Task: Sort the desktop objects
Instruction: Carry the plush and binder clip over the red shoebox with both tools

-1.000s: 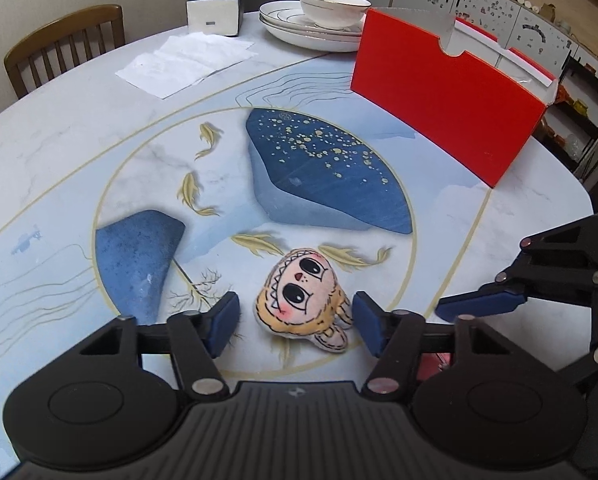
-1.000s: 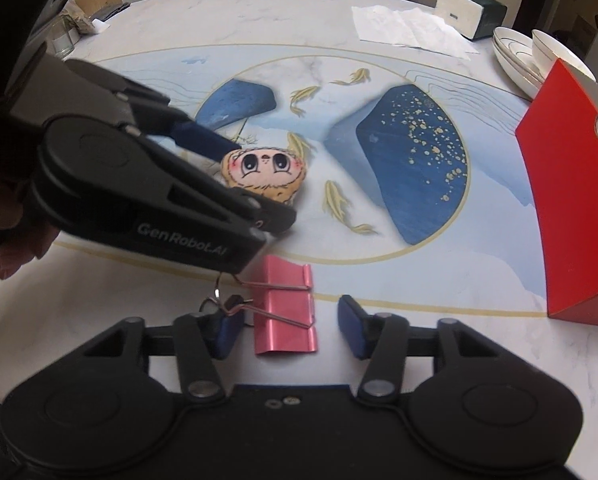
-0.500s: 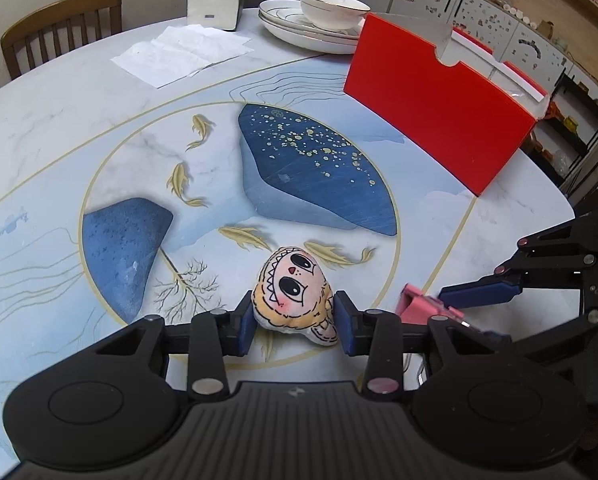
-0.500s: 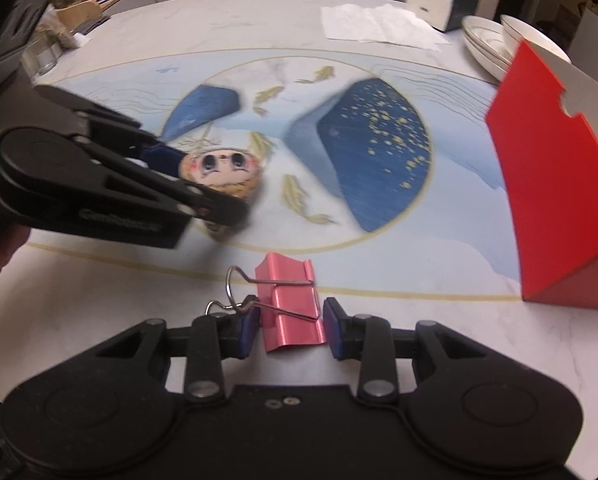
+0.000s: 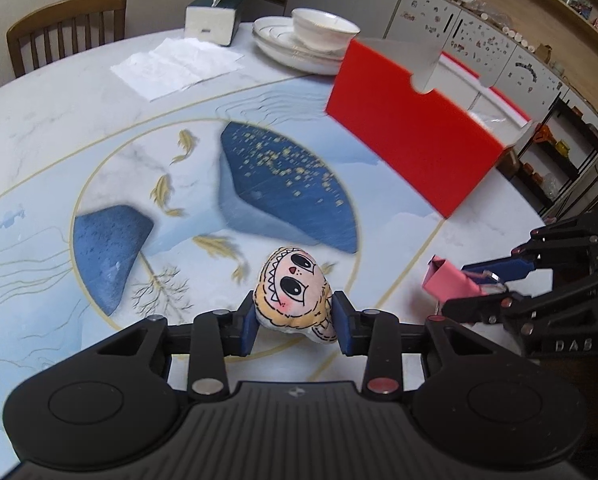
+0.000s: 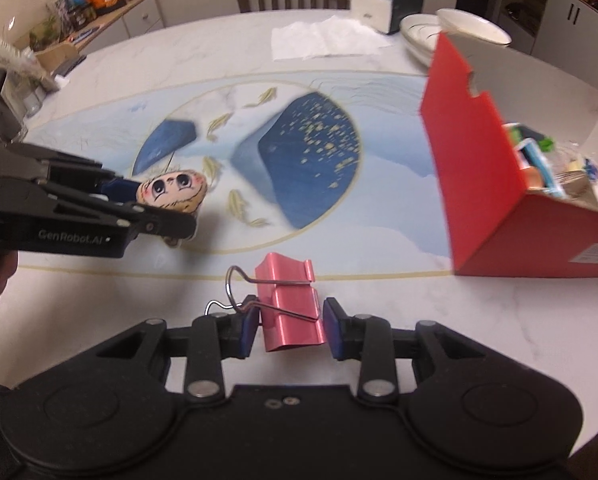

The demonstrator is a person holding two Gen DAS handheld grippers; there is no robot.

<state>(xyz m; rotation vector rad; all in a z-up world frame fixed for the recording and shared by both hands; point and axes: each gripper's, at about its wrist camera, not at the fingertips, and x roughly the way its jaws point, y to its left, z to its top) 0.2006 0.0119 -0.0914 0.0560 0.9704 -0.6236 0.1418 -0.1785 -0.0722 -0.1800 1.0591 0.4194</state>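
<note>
A small plush doll head [image 5: 293, 288] with big dark eyes is pinched between the blue pads of my left gripper [image 5: 293, 320], just above the painted table [image 5: 59, 128]. My right gripper [image 6: 289, 326] is shut on a pink binder clip [image 6: 291, 304], whose wire handles stick out to the left. In the left wrist view the clip [image 5: 453, 284] hangs at the right in the right gripper [image 5: 479, 286]. The right wrist view shows the doll head [image 6: 175, 192] at the left, held by the left gripper [image 6: 159, 208]. A red open box [image 6: 471, 176] stands to the right.
The red box [image 5: 411, 140] holds several small items [image 6: 547, 164]. Behind it sit stacked white plates with a bowl [image 5: 311, 40], a tissue box [image 5: 211, 20] and a spread paper napkin [image 5: 175, 66]. A wooden chair [image 5: 67, 28] stands at the table's far edge.
The left jaws closed from wide apart onto the doll head. The right jaws closed onto the pink clip and raised it off the table, and the red box now looks nearer.
</note>
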